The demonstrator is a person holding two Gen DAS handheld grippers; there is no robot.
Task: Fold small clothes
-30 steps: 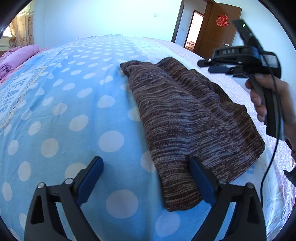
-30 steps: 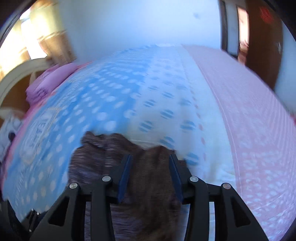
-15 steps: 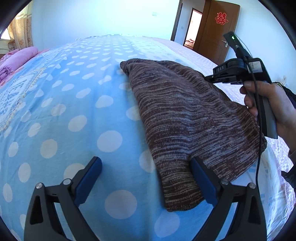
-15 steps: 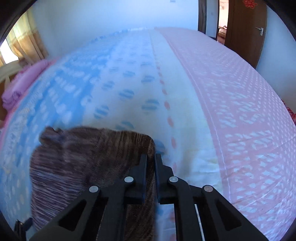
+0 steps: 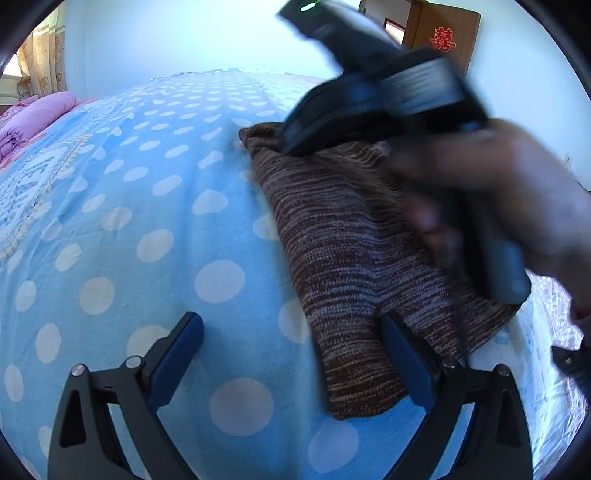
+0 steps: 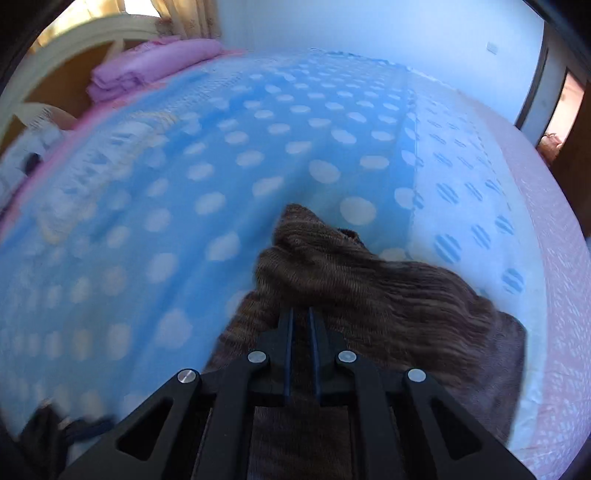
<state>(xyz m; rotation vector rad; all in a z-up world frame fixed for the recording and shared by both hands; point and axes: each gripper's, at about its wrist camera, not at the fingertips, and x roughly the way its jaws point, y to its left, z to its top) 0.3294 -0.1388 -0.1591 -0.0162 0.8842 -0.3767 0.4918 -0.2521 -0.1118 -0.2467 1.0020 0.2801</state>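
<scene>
Swung across over the knit cloth [image 5: 354,251], the right tongs [image 6: 301,314] now pinch its lifted edge, jaws nearly together. Left tongs [image 5: 291,328] stand wide over the dotted bedsheet [image 5: 147,206], cloth's near end between their fingers.

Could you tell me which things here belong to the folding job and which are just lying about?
In the job:
- brown knit
- right gripper, shut on the knit
- left gripper, open, one finger on the knit's near edge

Just lying about:
- dotted blue sheet, which the knit lies on
- pink bedding
- door
</scene>
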